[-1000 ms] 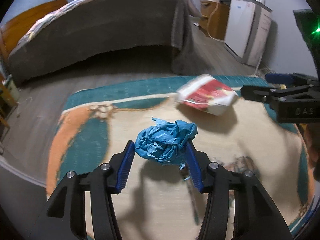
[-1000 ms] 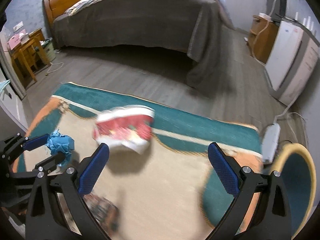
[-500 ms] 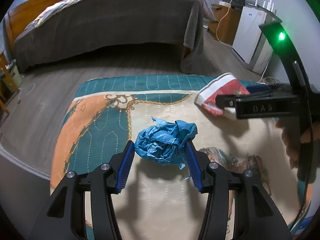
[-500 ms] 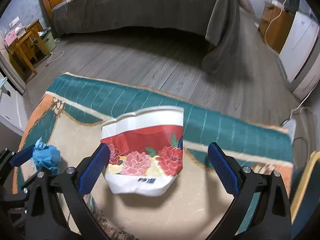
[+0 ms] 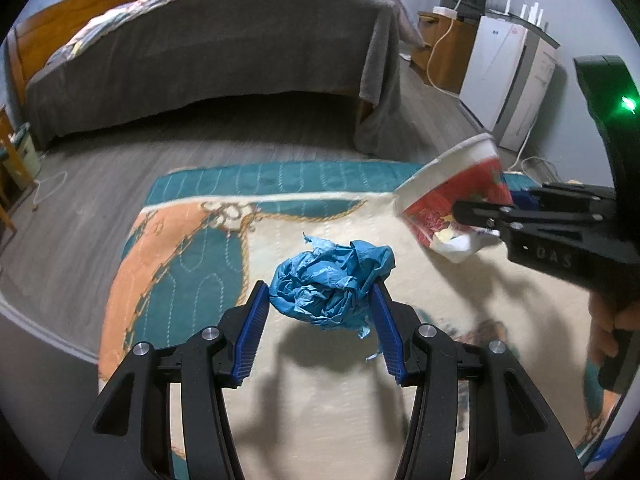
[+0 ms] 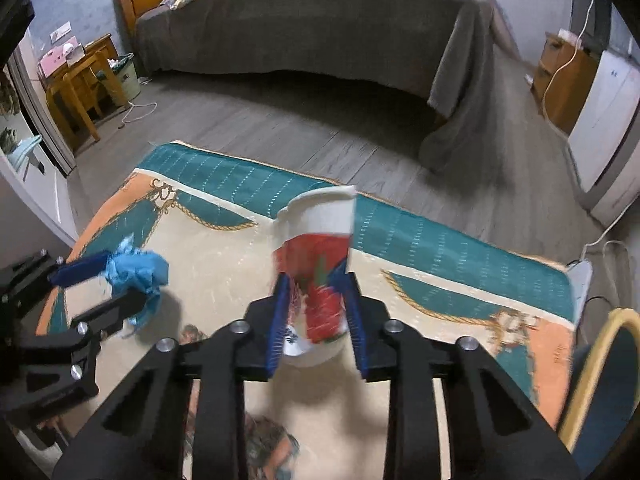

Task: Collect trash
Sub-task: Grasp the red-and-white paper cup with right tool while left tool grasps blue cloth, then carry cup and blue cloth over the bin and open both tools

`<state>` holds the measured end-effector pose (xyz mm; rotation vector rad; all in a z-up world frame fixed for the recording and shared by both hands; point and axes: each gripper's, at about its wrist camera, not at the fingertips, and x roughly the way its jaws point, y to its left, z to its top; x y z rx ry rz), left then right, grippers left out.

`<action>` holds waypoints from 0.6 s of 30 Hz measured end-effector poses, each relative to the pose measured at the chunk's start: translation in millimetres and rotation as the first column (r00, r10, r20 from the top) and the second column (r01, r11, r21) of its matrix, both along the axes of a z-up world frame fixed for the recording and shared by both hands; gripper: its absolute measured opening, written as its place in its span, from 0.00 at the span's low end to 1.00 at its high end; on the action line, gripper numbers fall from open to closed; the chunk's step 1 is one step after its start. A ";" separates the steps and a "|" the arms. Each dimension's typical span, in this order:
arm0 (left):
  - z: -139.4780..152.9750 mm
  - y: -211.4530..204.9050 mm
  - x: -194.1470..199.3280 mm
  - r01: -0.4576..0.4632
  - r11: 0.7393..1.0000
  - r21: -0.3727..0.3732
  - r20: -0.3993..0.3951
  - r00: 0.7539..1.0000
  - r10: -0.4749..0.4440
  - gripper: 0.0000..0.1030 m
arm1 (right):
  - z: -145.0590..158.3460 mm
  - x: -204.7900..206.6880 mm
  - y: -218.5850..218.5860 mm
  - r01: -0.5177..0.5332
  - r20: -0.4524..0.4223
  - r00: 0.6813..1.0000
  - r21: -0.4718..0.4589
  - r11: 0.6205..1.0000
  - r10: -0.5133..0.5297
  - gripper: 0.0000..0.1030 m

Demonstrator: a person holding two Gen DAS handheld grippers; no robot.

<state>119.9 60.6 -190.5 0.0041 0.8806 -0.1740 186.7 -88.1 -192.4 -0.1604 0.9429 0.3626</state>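
The left gripper [image 5: 320,320] is half open, its pads pressed on a blue paper wad [image 5: 330,280] above the rug [image 5: 180,256]. At its 2 o'clock, the right gripper [image 6: 318,312] has just closed and pinches a squashed red-and-white cup [image 6: 320,264], lifted off the rug.

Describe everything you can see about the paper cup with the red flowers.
The paper cup has a white rim band, a red floral print and a white base. It looks like thin, crushed paper, flattened between the blue pads of the right hand-held gripper, whose jaws have just closed on its lower half. Its open rim points away, and it hangs over the rug.
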 end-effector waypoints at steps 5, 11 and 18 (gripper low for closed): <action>13.1 -23.0 -4.0 0.038 0.999 -0.003 0.031 0.999 -0.038 0.51 | 12.4 -13.9 -20.8 0.018 0.023 1.000 -0.011 1.000 -0.017 0.11; 26.5 -56.9 -12.6 0.096 0.995 0.006 0.057 0.994 -0.096 0.51 | 31.2 -35.0 -49.0 0.041 0.051 0.998 -0.018 0.999 -0.040 0.11; 40.8 -92.4 -20.5 0.157 0.988 0.005 0.085 0.984 -0.157 0.51 | 52.7 -57.6 -85.9 0.090 0.081 0.993 -0.017 0.996 -0.089 0.11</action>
